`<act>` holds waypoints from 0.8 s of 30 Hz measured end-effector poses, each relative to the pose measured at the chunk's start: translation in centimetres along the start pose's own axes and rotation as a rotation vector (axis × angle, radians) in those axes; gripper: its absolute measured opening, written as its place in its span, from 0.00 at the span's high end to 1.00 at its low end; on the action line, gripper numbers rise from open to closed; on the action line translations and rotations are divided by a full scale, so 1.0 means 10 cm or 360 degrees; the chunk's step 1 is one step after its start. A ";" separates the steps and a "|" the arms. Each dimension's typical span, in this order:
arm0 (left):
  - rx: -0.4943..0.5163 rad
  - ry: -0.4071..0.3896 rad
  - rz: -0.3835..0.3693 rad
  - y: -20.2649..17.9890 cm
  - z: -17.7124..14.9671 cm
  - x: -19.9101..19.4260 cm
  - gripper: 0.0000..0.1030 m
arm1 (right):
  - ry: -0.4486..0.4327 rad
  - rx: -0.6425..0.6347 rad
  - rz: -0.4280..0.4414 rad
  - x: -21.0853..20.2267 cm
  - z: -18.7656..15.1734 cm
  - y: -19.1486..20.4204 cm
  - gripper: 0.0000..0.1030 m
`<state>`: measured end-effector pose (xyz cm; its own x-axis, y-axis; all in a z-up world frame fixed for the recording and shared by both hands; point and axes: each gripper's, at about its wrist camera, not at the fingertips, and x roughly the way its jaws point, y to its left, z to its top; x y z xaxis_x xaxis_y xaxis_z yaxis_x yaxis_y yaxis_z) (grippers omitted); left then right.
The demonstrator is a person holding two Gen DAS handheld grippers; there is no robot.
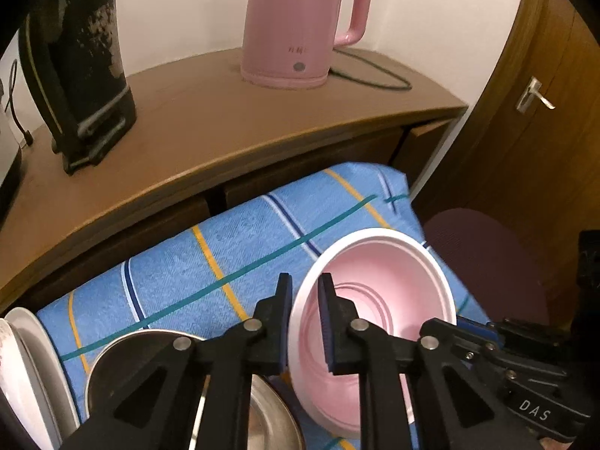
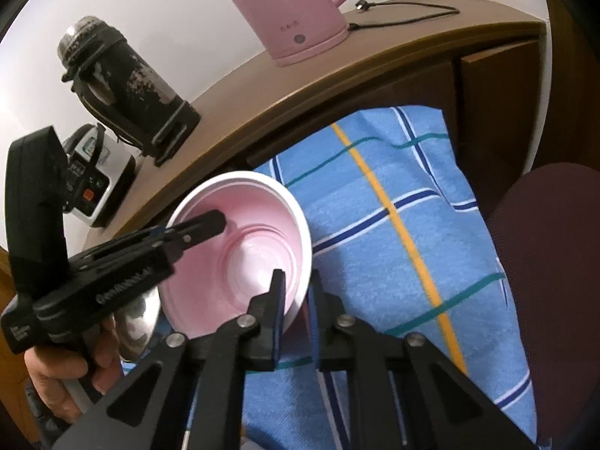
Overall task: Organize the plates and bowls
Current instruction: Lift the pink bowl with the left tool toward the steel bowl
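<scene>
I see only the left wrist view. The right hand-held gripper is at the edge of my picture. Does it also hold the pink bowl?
Observer: Yes. In the right wrist view, the right hand-held gripper is shut on the near rim of the pink bowl, one finger inside and one outside.
Operator: Thank you. The cord of the kettle leaves my picture. Is it plugged in?
Observer: No. Its plug lies loose on the desk, behind the kettle.
</scene>
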<state>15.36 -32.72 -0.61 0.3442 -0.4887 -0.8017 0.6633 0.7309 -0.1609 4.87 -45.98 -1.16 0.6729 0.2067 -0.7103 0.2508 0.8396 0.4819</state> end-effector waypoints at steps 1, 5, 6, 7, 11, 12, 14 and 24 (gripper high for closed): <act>0.0003 -0.0018 0.0001 -0.02 0.00 -0.05 0.85 | -0.0016 -0.0010 0.0000 -0.06 0.01 0.03 0.89; 0.0010 -0.0111 0.0032 -0.06 -0.02 -0.35 0.85 | -0.0070 -0.0062 0.0001 -0.28 0.03 0.18 0.89; 0.0008 -0.0131 0.0042 -0.05 -0.04 -0.44 0.85 | -0.0083 -0.0076 0.0009 -0.33 0.03 0.22 0.89; 0.0003 -0.0147 0.0050 -0.03 -0.05 -0.51 0.85 | -0.0093 -0.0087 0.0023 -0.37 0.03 0.28 0.89; -0.0028 -0.0212 0.0090 0.05 -0.13 -0.80 0.85 | -0.0116 -0.0118 0.0089 -0.48 0.00 0.49 0.89; -0.0026 -0.0229 0.0114 0.09 -0.15 -0.87 0.85 | -0.0122 -0.0133 0.0100 -0.50 -0.01 0.55 0.89; -0.0023 -0.0260 0.0163 0.15 -0.19 -0.98 0.85 | -0.0132 -0.0168 0.0126 -0.52 -0.04 0.70 0.89; -0.0131 -0.0293 0.0286 0.62 -0.48 -1.24 0.85 | -0.0113 -0.0279 0.0193 -0.42 -0.20 1.22 0.89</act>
<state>12.02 -19.80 5.54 0.5715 -0.4206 -0.7046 0.5269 0.8463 -0.0778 3.75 -35.57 6.65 0.7398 0.2805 -0.6116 0.0444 0.8867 0.4603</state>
